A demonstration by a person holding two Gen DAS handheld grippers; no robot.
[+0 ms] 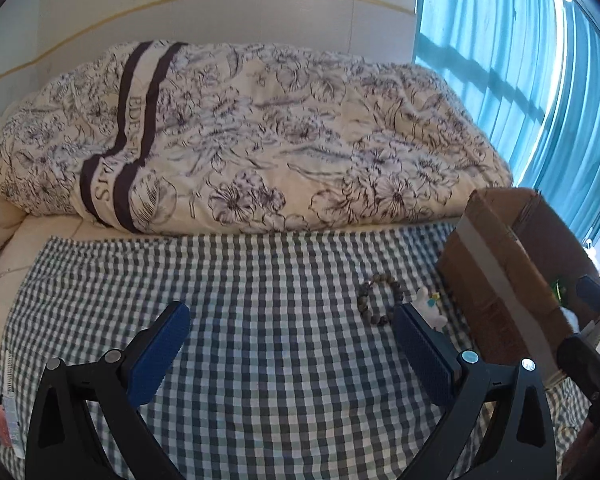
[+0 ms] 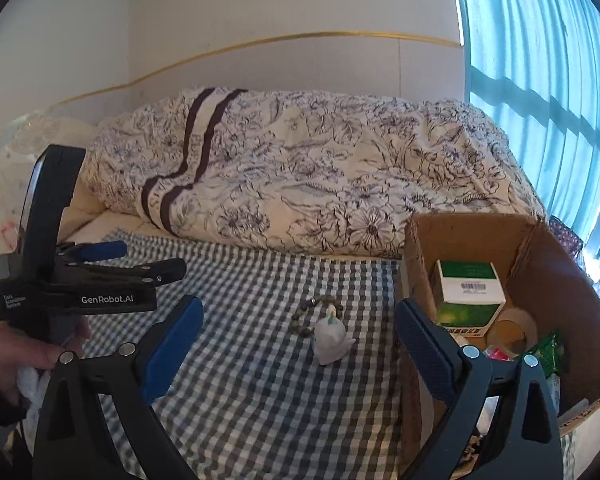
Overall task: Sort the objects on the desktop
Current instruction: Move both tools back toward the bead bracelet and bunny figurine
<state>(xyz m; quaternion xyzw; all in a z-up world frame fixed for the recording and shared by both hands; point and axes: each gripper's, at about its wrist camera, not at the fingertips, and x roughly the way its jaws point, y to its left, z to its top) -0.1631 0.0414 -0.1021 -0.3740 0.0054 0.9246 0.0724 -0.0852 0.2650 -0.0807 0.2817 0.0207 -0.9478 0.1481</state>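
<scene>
Right wrist view, left to right: hand [image 2: 24, 354] holding left gripper [image 2: 140, 258], spread, empty; checked cloth [image 2: 240, 380]; bracelet [image 2: 312, 316] touching white figurine [image 2: 330, 338] mid-cloth; right gripper [image 2: 300, 332], spread, empty; cardboard box [image 2: 548, 264] containing green carton [image 2: 470, 292], tape roll [image 2: 514, 330].

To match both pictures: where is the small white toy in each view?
Left wrist: white toy low right, partly behind the left gripper's right finger.
Right wrist: toy near centre, on the checked cloth.
Shared landmark: bead bracelet beside it.
</scene>
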